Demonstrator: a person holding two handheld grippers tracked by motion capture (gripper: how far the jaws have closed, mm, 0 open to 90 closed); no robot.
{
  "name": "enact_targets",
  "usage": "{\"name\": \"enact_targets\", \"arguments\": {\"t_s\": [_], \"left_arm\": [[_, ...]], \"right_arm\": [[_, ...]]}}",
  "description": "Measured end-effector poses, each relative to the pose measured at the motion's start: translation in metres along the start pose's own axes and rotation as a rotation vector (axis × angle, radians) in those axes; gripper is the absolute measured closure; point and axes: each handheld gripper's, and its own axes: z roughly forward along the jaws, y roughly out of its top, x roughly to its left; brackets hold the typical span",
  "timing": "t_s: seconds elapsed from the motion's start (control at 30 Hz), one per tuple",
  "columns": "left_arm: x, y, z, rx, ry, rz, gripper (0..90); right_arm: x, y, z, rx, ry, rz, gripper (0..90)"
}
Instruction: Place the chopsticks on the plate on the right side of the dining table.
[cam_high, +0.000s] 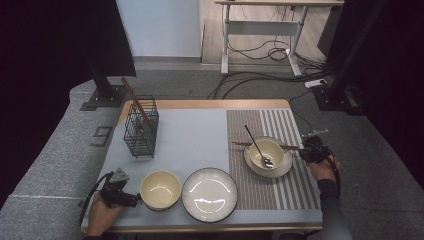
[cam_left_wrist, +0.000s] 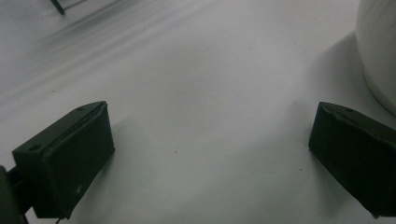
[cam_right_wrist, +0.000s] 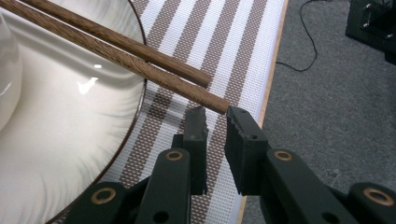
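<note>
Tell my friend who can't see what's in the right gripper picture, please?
Two wooden chopsticks rest across the rim of a white plate, their ends poking out over a brown-and-white striped mat. The right gripper, its black jaws nearly closed with a small gap, sits just below the nearer chopstick's tip.

chopsticks (cam_right_wrist: 116, 51) cut off, bowl (cam_left_wrist: 378, 51) cropped

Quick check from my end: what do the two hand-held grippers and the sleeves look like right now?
Both are black. The left hand-held gripper carries a grey three-cornered plate and a trailing black cable; its jaws are blocky black pads. The right hand-held gripper has black jaws with brass-ringed pivots. The right forearm wears a dark sleeve.
</note>
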Motion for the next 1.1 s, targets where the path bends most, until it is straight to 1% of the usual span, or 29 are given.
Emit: {"name": "enact_targets", "arguments": {"t_s": [0.3, 1.0, 1.1], "left_arm": [[0.0, 0.0, 0.0, 0.0, 0.0, 0.0, 0.0], [0.0001, 0.0, 0.0, 0.0, 0.0, 0.0, 0.0], [0.0, 0.0, 0.0, 0.0, 0.0, 0.0, 0.0]], "right_arm": [[0.0051, 0.0033, 0.0018, -0.009, 0.011, -0.028, 78.7], [0.0077, 0.0074, 0.0038, -0.014, 0.005, -0.043, 79.9], [0.0074, 0.0072, 0.003, -0.018, 0.001, -0.042, 77.4]]}}
